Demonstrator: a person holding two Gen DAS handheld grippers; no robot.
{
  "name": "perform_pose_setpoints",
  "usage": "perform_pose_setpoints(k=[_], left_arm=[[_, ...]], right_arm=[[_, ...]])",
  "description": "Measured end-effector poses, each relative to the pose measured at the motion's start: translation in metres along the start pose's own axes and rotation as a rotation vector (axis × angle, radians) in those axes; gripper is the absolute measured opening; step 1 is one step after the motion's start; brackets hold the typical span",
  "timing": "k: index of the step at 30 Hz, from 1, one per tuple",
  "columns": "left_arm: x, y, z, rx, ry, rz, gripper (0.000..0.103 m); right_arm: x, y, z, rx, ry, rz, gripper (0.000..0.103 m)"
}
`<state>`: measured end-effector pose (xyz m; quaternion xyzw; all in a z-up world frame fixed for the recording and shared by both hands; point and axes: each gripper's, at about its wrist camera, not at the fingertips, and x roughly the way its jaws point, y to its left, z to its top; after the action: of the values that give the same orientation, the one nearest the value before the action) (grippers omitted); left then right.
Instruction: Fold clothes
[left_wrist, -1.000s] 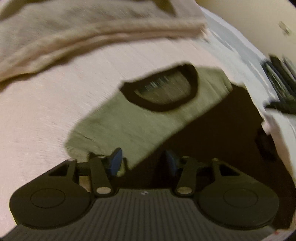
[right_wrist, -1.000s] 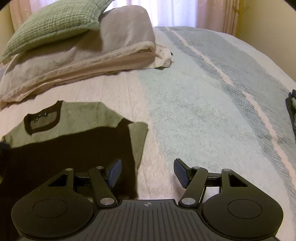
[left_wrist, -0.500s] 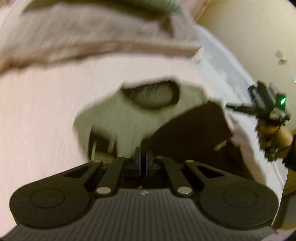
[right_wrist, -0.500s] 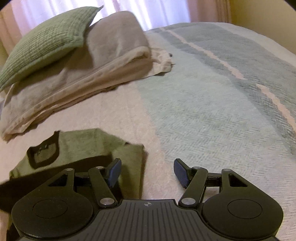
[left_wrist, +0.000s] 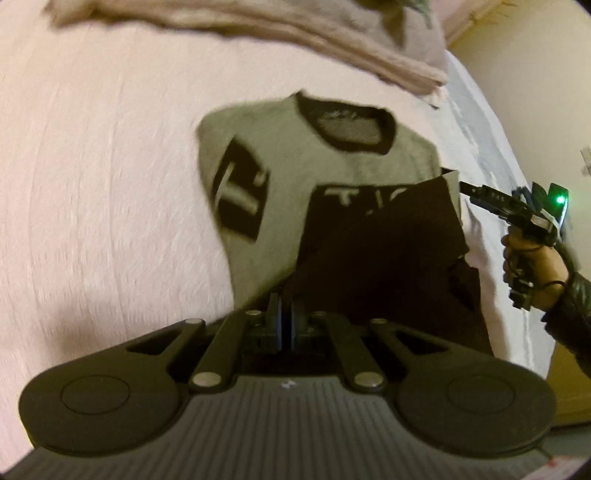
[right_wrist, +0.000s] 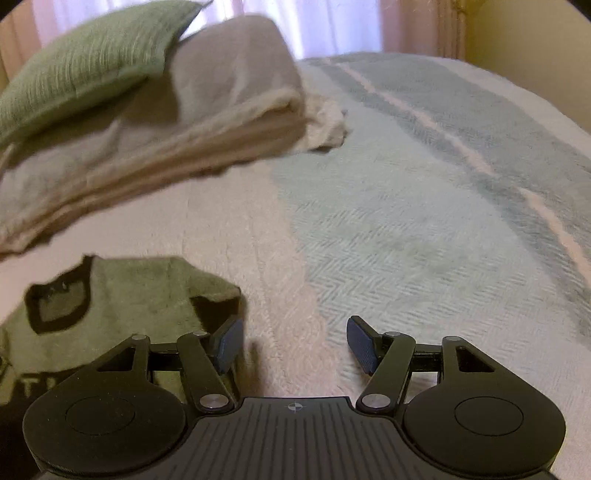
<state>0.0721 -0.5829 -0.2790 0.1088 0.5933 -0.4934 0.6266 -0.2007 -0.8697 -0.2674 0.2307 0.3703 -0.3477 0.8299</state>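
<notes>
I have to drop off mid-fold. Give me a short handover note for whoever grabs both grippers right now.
Left gripper: shut on the dark lower part of the shirt, lifting it up over the front.
Right gripper: open, holding nothing, just off the shirt's right edge above the bedspread.
Shirt: grey-green with a black collar, collar end flat on the bed, pointing toward the folded blanket and green pillow.
Done: left sleeve folded in onto the front.
Left: right sleeve side, finish the bottom fold, smooth flat.

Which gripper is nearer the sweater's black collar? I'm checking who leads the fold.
Right. The right gripper, jaws open, hovers beside the shoulder near the black collar; the left gripper is shut on the sweater lower down.
</notes>
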Motion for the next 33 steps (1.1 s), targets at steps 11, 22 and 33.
perform_pose_setpoints(k=[11, 22, 33], left_arm=[[0.010, 0.002, 0.013, -0.025, -0.013, -0.012, 0.001], [0.010, -0.002, -0.009, -0.081, 0.020, -0.042, 0.002], [-0.023, 0.006, 0.024, -0.155, -0.058, -0.107, 0.002]], right_arm=[[-0.020, 0.007, 0.005, -0.051, -0.041, 0.049, 0.060], [-0.018, 0.015, 0.006, -0.054, -0.014, 0.043, 0.060], [-0.113, 0.107, -0.083, -0.303, 0.021, 0.290, 0.060]])
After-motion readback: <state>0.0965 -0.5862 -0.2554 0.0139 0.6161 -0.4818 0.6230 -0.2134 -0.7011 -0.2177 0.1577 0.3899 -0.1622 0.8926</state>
